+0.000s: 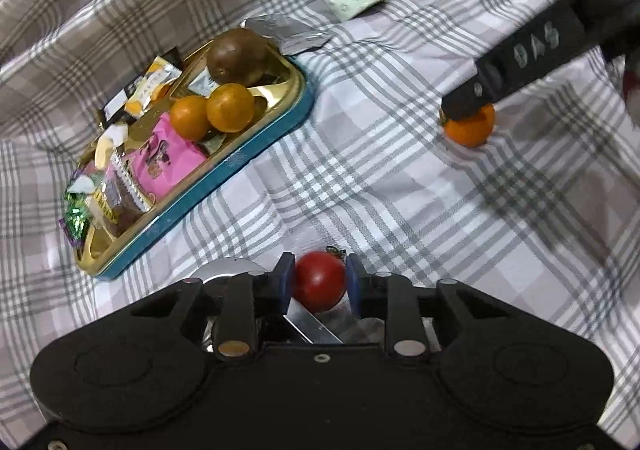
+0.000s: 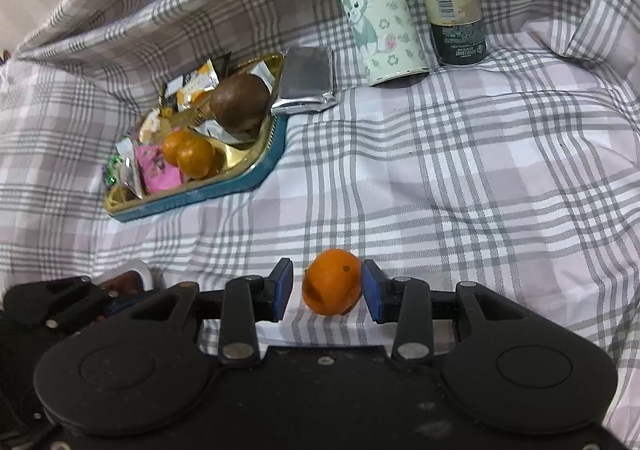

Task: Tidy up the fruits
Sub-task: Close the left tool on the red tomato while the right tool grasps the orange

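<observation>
A red tomato (image 1: 319,281) lies on the plaid cloth between the blue pads of my left gripper (image 1: 320,284); the jaws stand close on both sides with small gaps. An orange (image 2: 333,282) lies on the cloth between the pads of my right gripper (image 2: 326,286), touching the right pad, with a gap at the left pad. That orange (image 1: 469,127) shows in the left wrist view under the right gripper's finger. A teal and gold tray (image 1: 256,148) (image 2: 240,182) holds two oranges (image 1: 216,110) (image 2: 190,154), a brown fruit (image 1: 236,57) (image 2: 240,102) and snack packets.
A patterned bottle (image 2: 378,18), a can (image 2: 454,18) and a silver foil packet (image 2: 306,82) sit behind the tray. A round metal object (image 1: 224,270) and a metal strip lie under my left gripper. The cloth rises in folds at the back and left.
</observation>
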`<state>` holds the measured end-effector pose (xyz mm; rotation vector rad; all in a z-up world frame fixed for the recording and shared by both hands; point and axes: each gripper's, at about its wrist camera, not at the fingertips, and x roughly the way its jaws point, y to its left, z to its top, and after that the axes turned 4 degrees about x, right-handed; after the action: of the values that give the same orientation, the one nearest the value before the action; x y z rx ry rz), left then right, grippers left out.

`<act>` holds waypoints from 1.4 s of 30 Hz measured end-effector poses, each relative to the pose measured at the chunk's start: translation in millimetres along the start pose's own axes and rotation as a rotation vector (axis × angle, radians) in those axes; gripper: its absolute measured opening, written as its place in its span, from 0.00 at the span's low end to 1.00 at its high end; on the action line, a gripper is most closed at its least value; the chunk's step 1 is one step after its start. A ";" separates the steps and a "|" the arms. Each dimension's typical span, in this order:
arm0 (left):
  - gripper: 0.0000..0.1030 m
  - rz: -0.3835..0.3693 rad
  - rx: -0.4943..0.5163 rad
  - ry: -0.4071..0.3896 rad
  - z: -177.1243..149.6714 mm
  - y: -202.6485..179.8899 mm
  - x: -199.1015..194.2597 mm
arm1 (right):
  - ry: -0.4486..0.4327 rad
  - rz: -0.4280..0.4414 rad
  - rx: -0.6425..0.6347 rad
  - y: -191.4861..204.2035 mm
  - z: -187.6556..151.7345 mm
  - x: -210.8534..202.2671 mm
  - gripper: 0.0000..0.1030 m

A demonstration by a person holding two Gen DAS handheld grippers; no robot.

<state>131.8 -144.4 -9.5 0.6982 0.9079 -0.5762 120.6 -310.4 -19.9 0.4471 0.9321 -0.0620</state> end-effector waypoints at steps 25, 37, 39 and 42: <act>0.33 0.033 -0.187 -0.143 -15.5 -13.8 -29.2 | -0.066 -0.088 -0.037 -5.1 -3.3 -11.0 0.35; 0.45 0.049 -0.140 -0.075 -21.5 -29.2 -17.5 | -0.060 -0.083 -0.045 -5.1 -4.3 -12.6 0.35; 0.45 0.046 -0.165 -0.077 -22.0 -26.3 -16.6 | -0.058 -0.077 -0.055 -3.6 -5.0 -13.2 0.35; 0.47 0.041 -0.205 -0.078 -20.5 -24.4 -14.9 | -0.055 -0.075 -0.071 -1.1 -6.8 -13.3 0.35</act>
<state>96.9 -142.4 -12.8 0.5052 0.8639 -0.4629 107.2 -310.6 -13.3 0.3429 0.8936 -0.1087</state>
